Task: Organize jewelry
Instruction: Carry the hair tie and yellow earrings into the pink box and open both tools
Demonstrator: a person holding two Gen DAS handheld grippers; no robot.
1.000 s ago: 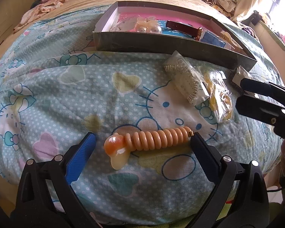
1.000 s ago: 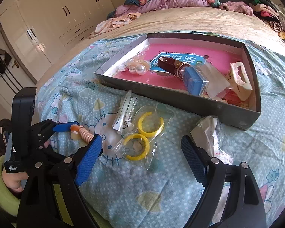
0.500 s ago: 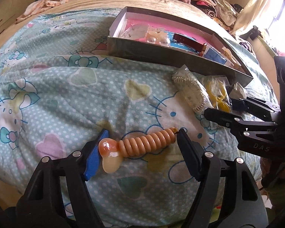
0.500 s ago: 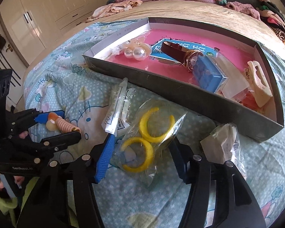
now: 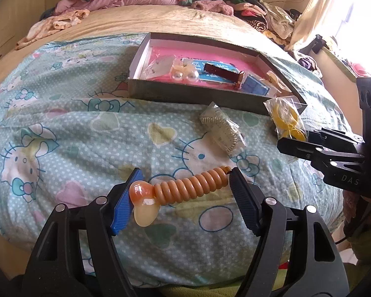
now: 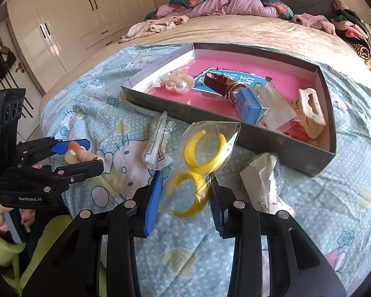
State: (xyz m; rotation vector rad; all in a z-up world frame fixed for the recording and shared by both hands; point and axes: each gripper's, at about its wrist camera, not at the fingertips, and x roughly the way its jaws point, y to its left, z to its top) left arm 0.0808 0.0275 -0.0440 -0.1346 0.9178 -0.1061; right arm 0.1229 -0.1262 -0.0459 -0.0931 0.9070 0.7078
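Observation:
An orange coil bracelet (image 5: 193,185) with a glossy amber bead spans the pads of my left gripper (image 5: 184,173), which is shut on it end to end and holds it just above the blue Hello Kitty bedspread. In the right wrist view the left gripper (image 6: 95,154) sits at the far left, still holding the coil bracelet (image 6: 85,156). My right gripper (image 6: 185,178) has its jaws closing on a clear bag of yellow hoops (image 6: 202,146); the bag tilts up between the pads. The grey tray (image 6: 197,113) with a pink floor lies just beyond.
The tray holds pearl earrings (image 6: 178,86), a brown watch (image 6: 222,81), a blue box (image 6: 249,106) and a cream hair claw (image 6: 309,111). A bagged white comb (image 6: 158,146) and another small bag (image 6: 262,180) lie on the bedspread. Clothes pile up at the bed's far end.
The left jaws closed onto the coil bracelet and raised it. The right gripper moved over the bag of yellow hoops and narrowed around it; the bag now tilts up.

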